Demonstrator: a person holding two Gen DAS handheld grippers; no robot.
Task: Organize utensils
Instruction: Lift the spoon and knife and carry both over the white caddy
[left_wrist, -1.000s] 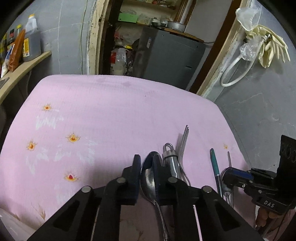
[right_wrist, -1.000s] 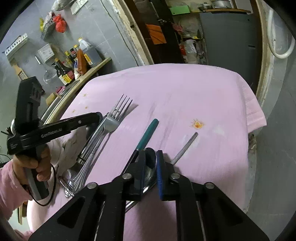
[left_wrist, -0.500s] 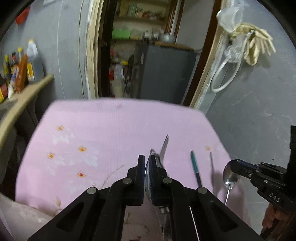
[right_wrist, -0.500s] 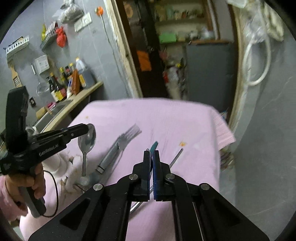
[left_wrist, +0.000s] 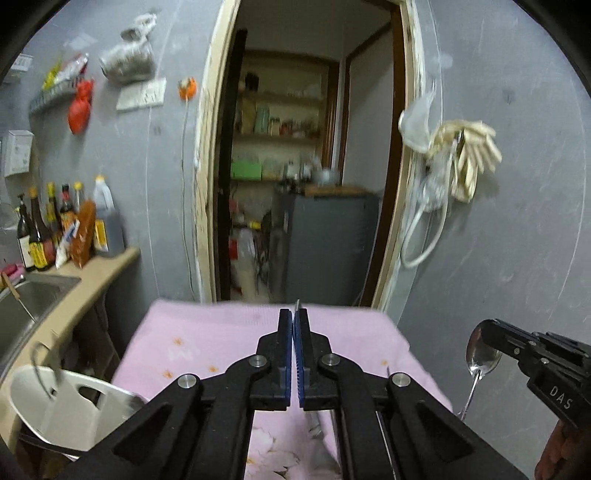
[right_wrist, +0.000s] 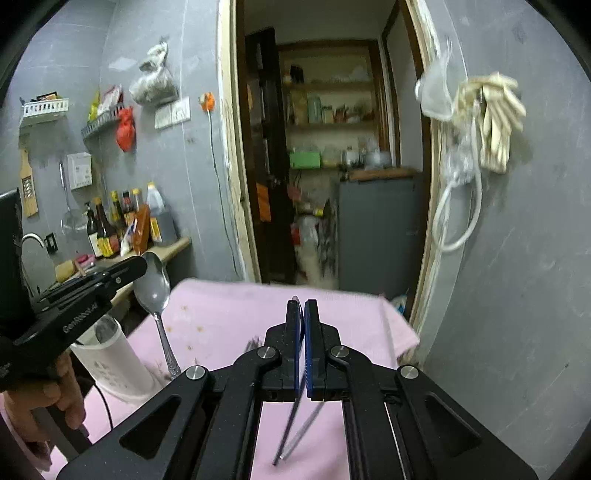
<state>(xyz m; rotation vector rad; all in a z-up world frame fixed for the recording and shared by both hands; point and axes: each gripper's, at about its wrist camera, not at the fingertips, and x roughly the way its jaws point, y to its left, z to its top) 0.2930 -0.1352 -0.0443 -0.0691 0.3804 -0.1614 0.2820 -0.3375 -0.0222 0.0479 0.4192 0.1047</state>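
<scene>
Gripping spoon (right_wrist: 153, 284) between left fingers (right_wrist: 125, 273) (bowl upward), handle hanging

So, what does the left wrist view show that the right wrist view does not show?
Left wrist only: the sink basin, and the bowl face of the right-hand spoon held by the right claw. Right wrist only: the wooden grater, and the bowl face of the left-hand spoon held by the left claw. Both: pink cloth, doorway, hanging gloves, sauce bottles.
</scene>
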